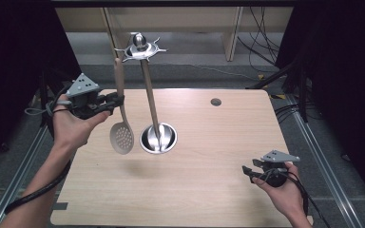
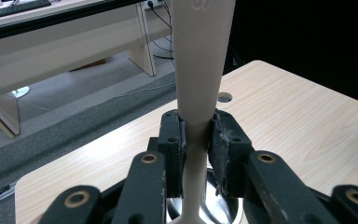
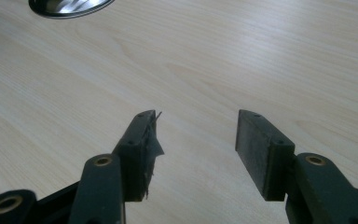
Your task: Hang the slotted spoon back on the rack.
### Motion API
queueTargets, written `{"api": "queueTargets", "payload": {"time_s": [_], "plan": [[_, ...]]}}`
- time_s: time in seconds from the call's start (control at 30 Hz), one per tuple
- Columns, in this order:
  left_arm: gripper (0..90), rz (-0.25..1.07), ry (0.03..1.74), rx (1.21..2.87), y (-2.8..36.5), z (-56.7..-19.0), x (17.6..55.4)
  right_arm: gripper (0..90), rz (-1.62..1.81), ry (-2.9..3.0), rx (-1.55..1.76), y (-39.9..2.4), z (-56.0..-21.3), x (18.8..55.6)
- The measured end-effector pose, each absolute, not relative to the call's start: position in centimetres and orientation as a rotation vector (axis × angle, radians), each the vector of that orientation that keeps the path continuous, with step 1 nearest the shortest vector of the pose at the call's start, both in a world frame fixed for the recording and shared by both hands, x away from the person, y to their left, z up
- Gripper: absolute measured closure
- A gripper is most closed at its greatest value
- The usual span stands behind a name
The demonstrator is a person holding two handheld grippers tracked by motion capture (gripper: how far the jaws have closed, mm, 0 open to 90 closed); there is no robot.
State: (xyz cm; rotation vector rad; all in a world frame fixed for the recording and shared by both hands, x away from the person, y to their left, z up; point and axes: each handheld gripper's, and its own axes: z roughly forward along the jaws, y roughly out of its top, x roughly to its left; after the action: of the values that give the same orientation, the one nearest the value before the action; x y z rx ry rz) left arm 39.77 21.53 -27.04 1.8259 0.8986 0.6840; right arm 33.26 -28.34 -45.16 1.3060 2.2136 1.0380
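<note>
Progress: the beige perforated plastic skimmer spoon (image 1: pixel 121 124) is lifted off the pale wooden counter (image 1: pixel 209 142), beside the shiny steel utensil stand (image 1: pixel 158 137); hanging it on the stand's top hooks looks left to do.
Long axis: near upright, perforated head down, handle up.
Left gripper (image 1: pixel 116 100): jaws clamped on the handle.
Right gripper (image 1: pixel 248 170): jaws wide, holding nothing, low over the counter.
</note>
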Motion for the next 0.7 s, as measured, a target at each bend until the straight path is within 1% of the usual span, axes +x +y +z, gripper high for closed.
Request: {"api": "queueTargets", "payload": {"time_s": [0.7], "plan": [[74.2,0.673,0.908,1.847,21.26,-26.37,40.34,48.7,1.031,2.216,1.308,-28.36,-45.16,33.23]]}}
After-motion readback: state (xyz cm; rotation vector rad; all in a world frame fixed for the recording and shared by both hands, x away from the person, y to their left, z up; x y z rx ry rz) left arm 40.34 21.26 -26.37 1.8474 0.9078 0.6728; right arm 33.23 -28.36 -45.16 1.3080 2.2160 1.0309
